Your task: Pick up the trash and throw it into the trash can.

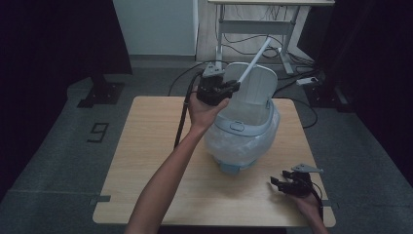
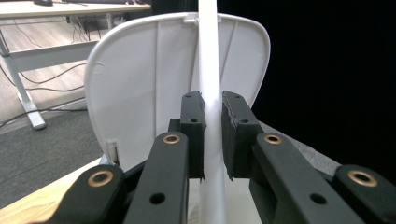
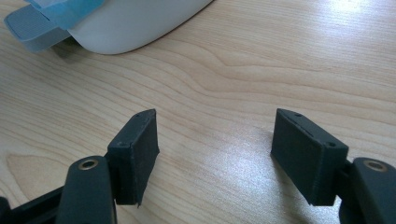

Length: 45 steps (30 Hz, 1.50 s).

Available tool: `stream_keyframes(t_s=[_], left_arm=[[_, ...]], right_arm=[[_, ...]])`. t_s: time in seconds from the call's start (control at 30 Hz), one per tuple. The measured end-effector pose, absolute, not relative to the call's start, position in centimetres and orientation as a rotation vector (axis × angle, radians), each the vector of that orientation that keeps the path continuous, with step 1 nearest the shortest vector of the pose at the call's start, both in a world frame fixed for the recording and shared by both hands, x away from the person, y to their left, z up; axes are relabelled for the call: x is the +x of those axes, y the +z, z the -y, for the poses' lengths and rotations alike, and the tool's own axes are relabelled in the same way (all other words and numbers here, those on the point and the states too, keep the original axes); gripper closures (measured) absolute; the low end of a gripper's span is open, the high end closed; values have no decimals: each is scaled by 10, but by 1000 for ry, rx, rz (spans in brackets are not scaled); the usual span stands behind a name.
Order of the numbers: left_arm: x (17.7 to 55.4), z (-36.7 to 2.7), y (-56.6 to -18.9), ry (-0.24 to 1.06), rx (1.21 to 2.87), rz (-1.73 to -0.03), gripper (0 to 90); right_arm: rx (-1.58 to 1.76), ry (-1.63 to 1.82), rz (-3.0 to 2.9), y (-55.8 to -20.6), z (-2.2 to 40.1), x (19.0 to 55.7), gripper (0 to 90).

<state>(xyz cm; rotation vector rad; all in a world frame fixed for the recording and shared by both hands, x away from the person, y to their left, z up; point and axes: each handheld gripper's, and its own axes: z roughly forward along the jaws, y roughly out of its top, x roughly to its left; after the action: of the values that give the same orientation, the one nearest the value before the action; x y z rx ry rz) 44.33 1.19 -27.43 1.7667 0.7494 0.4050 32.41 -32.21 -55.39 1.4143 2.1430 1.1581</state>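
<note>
A white pedal bin [image 1: 242, 141] lined with a clear plastic bag stands in the middle of the wooden table [image 1: 146, 170]. Its lid [image 1: 255, 85] is raised upright. My left gripper [image 1: 229, 87] is held at the bin's back left rim, shut on a long white bar [image 1: 255, 61] that slants up to the right in front of the lid. In the left gripper view the bar [image 2: 208, 56] runs straight up between the pads [image 2: 194, 130], with the lid [image 2: 140, 79] behind it. My right gripper [image 1: 282, 184] rests open near the table's front right corner, holding nothing.
The bin's rounded base [image 3: 130, 23] and its blue pedal [image 3: 32, 28] lie beyond my right gripper [image 3: 215, 135], over bare wood [image 3: 280, 56]. Behind the table stand a desk frame [image 1: 253, 34] and floor cables [image 1: 302, 83]. Dark curtains flank both sides.
</note>
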Motion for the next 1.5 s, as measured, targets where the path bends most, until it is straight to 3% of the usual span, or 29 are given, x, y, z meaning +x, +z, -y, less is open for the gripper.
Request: stream_keyframes(t_s=[0.43, 0.47, 0.53, 0.63, 0.83, 1.5], left_arm=[[452, 1, -293, 391, 1833, -783, 773], [452, 0, -294, 401, 1827, -783, 748], [453, -1, -294, 416, 1813, -801, 590], [453, -7, -293, 413, 1795, -828, 424], [443, -35, -292, 409, 1770, -819, 343], [378, -127, -341, 494, 1762, -822, 321]], right_arm=[[1419, 1166, -2140, -554, 324, 324, 314], [1419, 1166, -2141, -554, 324, 324, 314], [1418, 1165, -2141, -554, 325, 324, 314], [1418, 1165, -2141, -554, 325, 324, 314], [1416, 1159, -2142, -554, 324, 324, 314], [1407, 1141, -2143, -554, 322, 323, 312]])
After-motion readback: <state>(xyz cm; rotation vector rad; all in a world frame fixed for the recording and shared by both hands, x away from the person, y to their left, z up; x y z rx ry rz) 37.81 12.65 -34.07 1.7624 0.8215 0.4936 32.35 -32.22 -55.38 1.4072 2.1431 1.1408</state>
